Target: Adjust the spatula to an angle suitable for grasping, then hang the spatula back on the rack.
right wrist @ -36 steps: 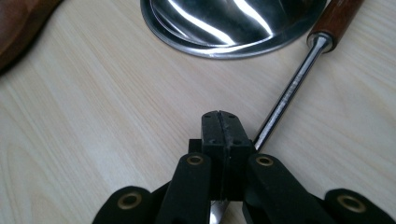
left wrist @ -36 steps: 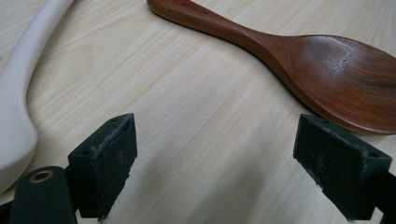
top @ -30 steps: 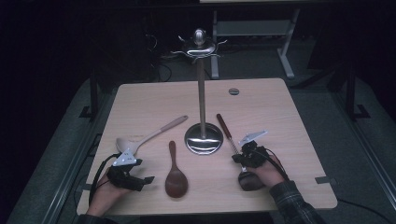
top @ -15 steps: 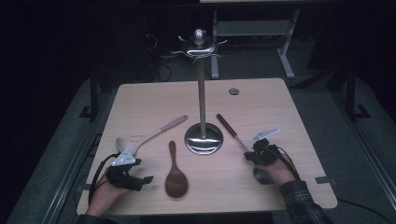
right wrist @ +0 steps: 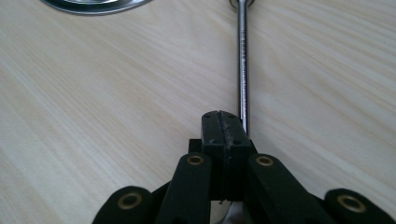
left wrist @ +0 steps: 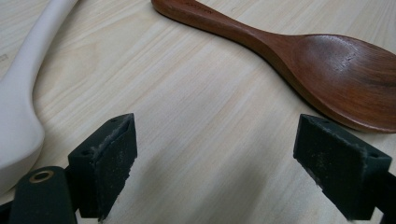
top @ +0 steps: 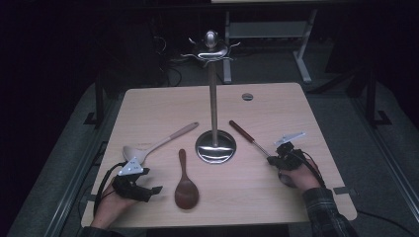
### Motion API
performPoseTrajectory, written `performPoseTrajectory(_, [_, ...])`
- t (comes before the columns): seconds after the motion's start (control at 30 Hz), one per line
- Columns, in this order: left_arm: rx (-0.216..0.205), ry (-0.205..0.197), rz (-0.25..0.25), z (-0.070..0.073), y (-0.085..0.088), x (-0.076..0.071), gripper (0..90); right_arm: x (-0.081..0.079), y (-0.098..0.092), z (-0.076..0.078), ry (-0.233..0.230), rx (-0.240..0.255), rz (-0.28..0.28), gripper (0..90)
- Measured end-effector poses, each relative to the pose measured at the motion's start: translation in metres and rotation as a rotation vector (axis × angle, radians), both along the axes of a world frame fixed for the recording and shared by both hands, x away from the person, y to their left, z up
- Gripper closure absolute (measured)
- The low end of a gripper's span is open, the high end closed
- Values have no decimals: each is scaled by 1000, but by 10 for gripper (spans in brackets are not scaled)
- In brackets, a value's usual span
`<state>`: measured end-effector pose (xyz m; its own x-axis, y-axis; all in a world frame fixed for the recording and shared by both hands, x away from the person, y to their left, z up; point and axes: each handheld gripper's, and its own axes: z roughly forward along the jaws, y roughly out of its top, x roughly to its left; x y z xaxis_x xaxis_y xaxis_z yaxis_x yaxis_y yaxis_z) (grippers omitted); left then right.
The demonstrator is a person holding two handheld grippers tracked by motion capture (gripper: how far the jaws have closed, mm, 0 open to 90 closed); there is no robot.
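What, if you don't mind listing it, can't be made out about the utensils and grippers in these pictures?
- Metal utensil: its working end is hidden under the shut right gripper in the right gripper view, and under the hand in the high view.
- White spoon: bowl cut off by the left gripper view's edge.
- Stand: whether its top hooks hold anything is too dark to tell in the high view.

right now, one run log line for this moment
left tongs: open, on table by wooden spoon | right tongs: shut, empty, beside metal utensil shaft | stand: upright, hooks empty
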<state>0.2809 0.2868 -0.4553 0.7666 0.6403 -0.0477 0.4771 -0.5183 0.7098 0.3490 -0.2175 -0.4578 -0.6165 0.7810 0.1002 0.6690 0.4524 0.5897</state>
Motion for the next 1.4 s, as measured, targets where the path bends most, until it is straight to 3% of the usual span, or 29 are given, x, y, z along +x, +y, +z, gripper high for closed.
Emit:
performPoseTrajectory(0.23, [8, 4, -9, -1, -3, -1, 132, 3, -10, 0, -5, 4, -26, 899])
performPoseTrajectory(0.5, [6, 5, -9, 0, -4, -2, 132, 3, -12, 12, -19, 53, -19, 885])
performPoseTrajectory(0.63, [8, 0, -13, 0, -5, -2, 131, 8, -6, 21, -18, 74, -4, 639])
performPoseTrajectory(0.73, [6, 0, -12, -1, -5, -2, 131, 13, -1, 26, -19, 78, -3, 533])
performPoseTrajectory(0.83, [3, 8, -11, -1, -5, -2, 131, 19, 5, 28, -15, 68, 16, 475])
performPoseTrajectory(1.3, [1, 6, -14, -2, -6, -2, 131, 54, 33, 33, 25, -12, 49, 462])
performPoseTrajectory(1.4, [-2, 7, -15, -2, -6, -2, 131, 64, 41, 38, 42, -54, 65, 466])
